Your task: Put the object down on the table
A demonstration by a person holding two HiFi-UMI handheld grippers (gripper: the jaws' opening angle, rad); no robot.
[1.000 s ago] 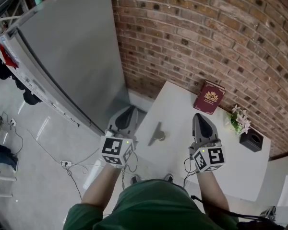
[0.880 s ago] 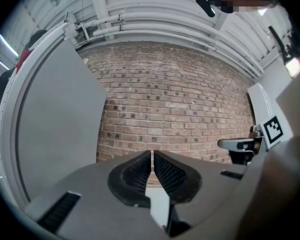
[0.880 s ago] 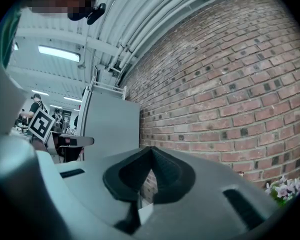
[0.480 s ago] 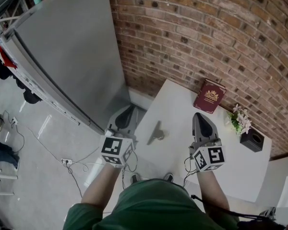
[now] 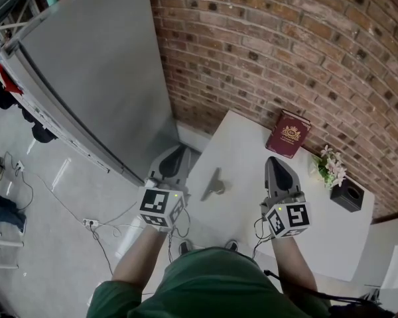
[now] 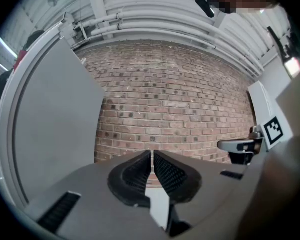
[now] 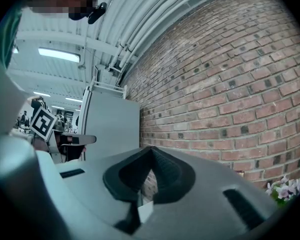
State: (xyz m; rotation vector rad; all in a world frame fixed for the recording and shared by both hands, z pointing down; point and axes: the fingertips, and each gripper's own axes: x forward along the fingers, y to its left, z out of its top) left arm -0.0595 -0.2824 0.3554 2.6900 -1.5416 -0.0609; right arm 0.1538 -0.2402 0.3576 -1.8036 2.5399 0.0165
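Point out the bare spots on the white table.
Bare on the table: the middle between the small grey object and the red book, and the near right stretch beside the black box. Crowded: along the brick wall, where book, flowers and box sit.

Your shirt (image 5: 205, 283): green, short sleeves | your left tool (image 5: 178, 151), right tool (image 5: 274, 159): grey shells, black ribbed pads (image 6: 170, 174) | marker cubes (image 5: 160, 208): white with black squares
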